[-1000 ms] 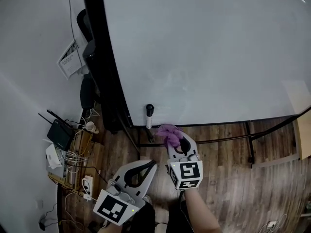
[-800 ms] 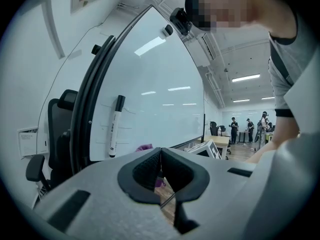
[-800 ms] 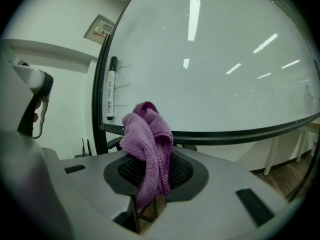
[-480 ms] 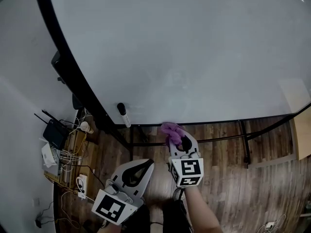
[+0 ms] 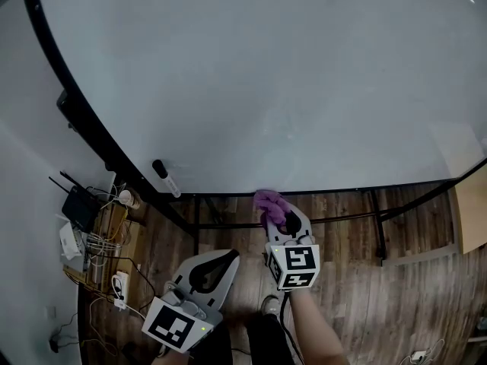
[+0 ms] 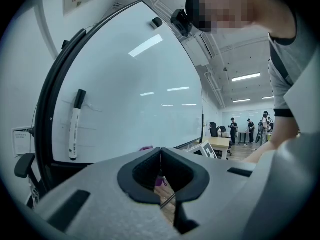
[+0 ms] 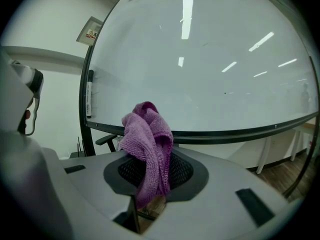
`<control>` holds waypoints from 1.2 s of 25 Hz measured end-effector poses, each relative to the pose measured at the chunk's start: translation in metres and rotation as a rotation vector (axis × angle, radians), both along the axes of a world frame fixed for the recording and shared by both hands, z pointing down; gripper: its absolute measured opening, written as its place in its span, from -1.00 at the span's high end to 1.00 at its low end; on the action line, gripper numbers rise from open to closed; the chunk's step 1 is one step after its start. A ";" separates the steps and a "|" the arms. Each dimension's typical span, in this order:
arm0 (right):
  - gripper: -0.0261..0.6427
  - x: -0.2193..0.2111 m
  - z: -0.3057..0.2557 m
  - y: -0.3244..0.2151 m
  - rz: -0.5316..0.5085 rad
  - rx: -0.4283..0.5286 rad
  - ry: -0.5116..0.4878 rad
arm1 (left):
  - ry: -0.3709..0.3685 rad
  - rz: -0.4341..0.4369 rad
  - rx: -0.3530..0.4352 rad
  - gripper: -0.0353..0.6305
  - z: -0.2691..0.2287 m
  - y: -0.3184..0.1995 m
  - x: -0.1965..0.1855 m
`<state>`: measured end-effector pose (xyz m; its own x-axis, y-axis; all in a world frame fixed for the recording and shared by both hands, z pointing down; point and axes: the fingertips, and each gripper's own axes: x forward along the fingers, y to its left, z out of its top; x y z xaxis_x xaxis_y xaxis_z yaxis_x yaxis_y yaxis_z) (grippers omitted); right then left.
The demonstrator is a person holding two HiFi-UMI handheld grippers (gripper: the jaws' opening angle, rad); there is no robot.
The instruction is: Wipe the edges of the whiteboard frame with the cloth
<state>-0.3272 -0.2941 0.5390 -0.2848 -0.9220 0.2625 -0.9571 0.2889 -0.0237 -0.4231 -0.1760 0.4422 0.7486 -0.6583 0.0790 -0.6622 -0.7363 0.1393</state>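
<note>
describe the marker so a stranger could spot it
Find the big whiteboard, then its lower left corner by the black frame. The marker sits there on the board: a slim white stick with a black cap, unlike the purple cloth.

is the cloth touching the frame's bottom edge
Cannot tell. In the head view and right gripper view the cloth overlaps the frame's bottom edge, but neither shows contact or a gap plainly.
</note>
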 end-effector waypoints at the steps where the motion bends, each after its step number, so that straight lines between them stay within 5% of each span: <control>1: 0.63 0.005 0.000 0.000 0.002 -0.001 0.000 | 0.000 0.000 0.001 0.84 0.000 0.000 0.004; 30: 0.63 0.083 0.001 0.001 -0.065 -0.018 0.001 | -0.029 -0.075 0.015 0.84 -0.008 -0.002 0.090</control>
